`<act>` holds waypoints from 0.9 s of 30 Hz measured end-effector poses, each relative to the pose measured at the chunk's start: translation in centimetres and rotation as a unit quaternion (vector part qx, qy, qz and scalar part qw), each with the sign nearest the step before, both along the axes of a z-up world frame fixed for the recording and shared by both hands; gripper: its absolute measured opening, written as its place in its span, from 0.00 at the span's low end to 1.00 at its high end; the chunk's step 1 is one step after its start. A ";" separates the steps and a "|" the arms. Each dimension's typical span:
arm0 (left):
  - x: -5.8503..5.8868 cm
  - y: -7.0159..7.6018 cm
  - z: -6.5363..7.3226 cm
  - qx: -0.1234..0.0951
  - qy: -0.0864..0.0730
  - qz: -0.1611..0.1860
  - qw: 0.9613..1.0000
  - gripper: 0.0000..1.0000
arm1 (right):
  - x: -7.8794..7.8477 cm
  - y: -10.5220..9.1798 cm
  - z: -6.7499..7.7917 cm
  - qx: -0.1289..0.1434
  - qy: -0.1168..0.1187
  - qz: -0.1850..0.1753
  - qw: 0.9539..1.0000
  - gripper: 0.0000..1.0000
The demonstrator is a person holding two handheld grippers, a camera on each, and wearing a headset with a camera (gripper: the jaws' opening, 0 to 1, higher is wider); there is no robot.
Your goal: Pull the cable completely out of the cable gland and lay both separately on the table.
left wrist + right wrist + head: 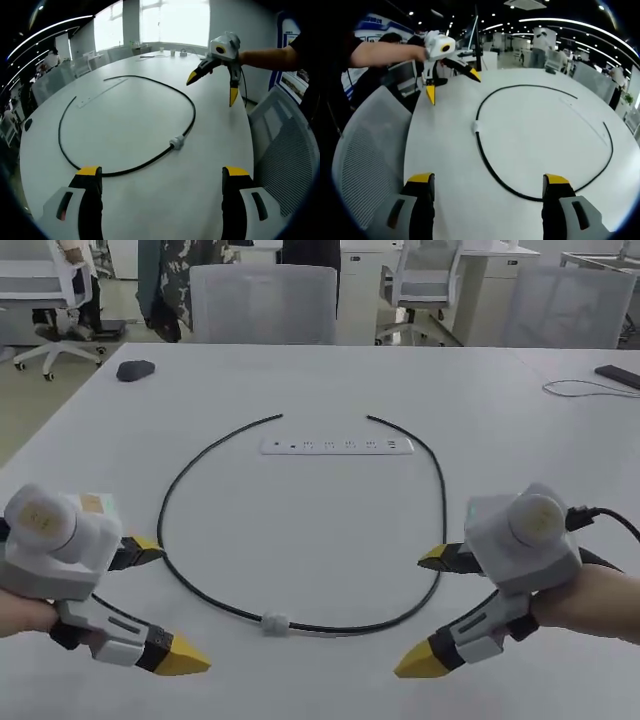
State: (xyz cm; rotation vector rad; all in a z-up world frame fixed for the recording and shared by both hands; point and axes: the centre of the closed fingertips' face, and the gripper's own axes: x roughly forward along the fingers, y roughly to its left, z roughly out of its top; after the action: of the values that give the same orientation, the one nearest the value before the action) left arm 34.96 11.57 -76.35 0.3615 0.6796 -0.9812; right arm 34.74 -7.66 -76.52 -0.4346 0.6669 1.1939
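White table (pixel 320 530) carries the looped cable (pixel 444 502), gland (pixel 274 622) threaded on it, midway between the left gripper (pixel 178 605) and right gripper (pixel 412 615); both gape, empty.

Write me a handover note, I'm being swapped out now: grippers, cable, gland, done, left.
Left gripper: open, empty, left of the cable gland.
Right gripper: open, empty, to its right.
The black cable lies looped on the table, the gland threaded on it at the near side.
Done: nothing yet.
Left: grip cable and gland, pull the cable fully out, lay them apart.
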 end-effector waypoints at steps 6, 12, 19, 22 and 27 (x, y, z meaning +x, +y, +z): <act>0.3 -0.8 0.5 -0.006 -0.020 -0.005 1.000 1.00 | 0.1 2.2 0.5 0.023 -0.007 0.007 1.000 0.77; 0.3 -1.3 0.2 -0.001 -0.025 -0.018 1.000 0.98 | 0.1 5.0 0.0 0.040 0.001 0.013 0.999 0.65; 0.4 -1.7 -0.2 -0.005 -0.028 -0.021 0.999 0.97 | 0.4 7.7 -0.7 0.052 -0.003 0.016 0.998 0.45; 1.2 -1.8 0.0 -0.002 -0.058 -0.017 0.998 0.97 | 0.5 9.0 -0.8 0.068 -0.001 0.015 0.998 0.37; 1.2 -2.4 -0.2 -0.020 -0.049 -0.011 0.999 0.95 | 0.6 10.2 -2.2 0.068 0.015 0.005 0.998 0.29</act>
State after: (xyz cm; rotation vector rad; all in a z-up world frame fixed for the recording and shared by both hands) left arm 36.15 9.21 -76.58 0.3809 0.5670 -0.9906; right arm 35.34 2.56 -78.71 -0.3061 0.6048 1.2497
